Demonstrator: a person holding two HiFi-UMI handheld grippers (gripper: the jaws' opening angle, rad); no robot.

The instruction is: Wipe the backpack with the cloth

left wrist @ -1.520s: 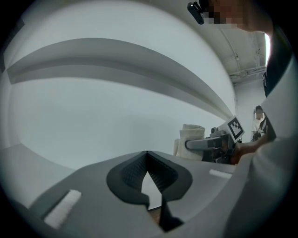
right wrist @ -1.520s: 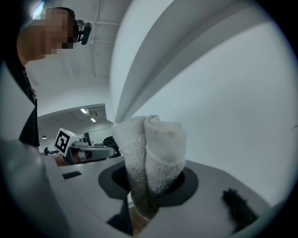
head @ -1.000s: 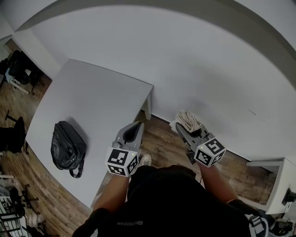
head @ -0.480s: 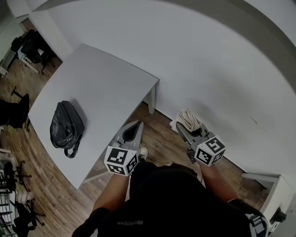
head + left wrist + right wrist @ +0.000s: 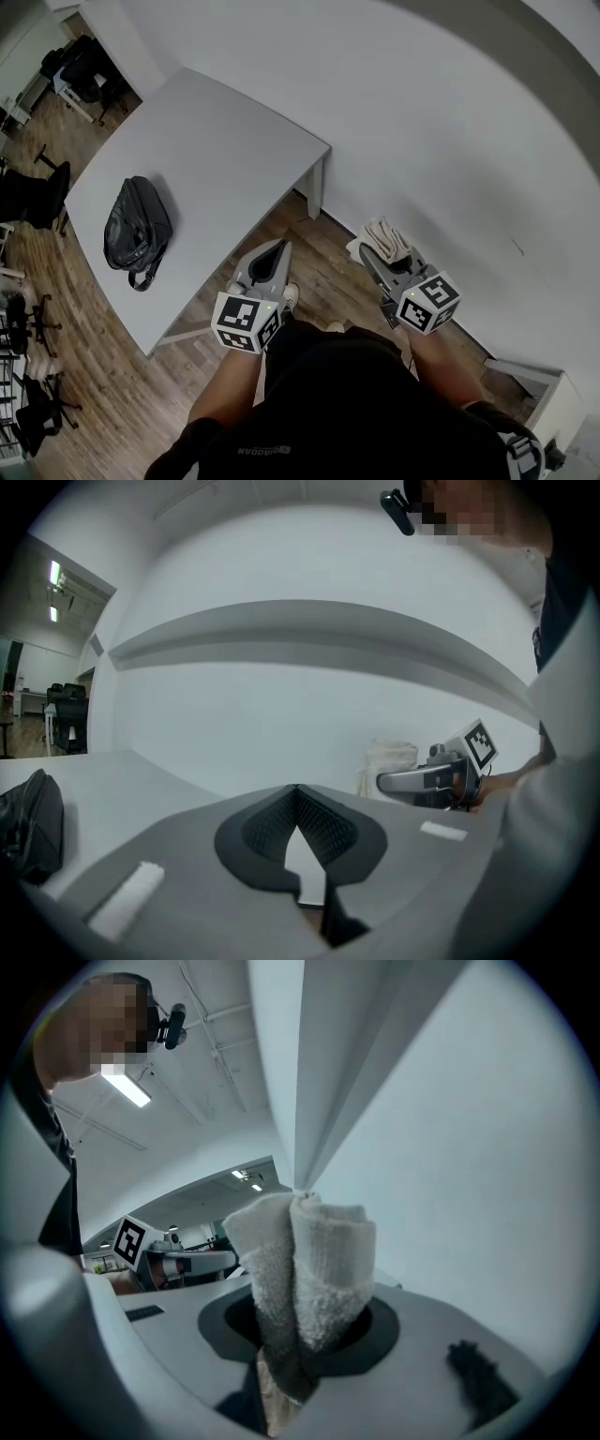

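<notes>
A black backpack [image 5: 137,228] lies flat on the white table [image 5: 216,159] at the left of the head view; its edge [image 5: 30,827] shows at the left of the left gripper view. My left gripper [image 5: 280,248] hangs over the floor to the right of the table, jaws shut and holding nothing [image 5: 296,794]. My right gripper [image 5: 367,257] is farther right, near the wall, shut on a folded white cloth [image 5: 384,238]. That cloth [image 5: 305,1260] stands up between the jaws in the right gripper view.
Wooden floor [image 5: 112,375] runs around the table. A white wall [image 5: 450,141] fills the right side. Office chairs and desks [image 5: 75,80] stand at the far left. A white cabinet corner [image 5: 548,412] sits at the lower right.
The view has shifted, so the table and backpack sit a little higher and more to the right. Both grippers keep their pose, the cloth still held in the right one.
</notes>
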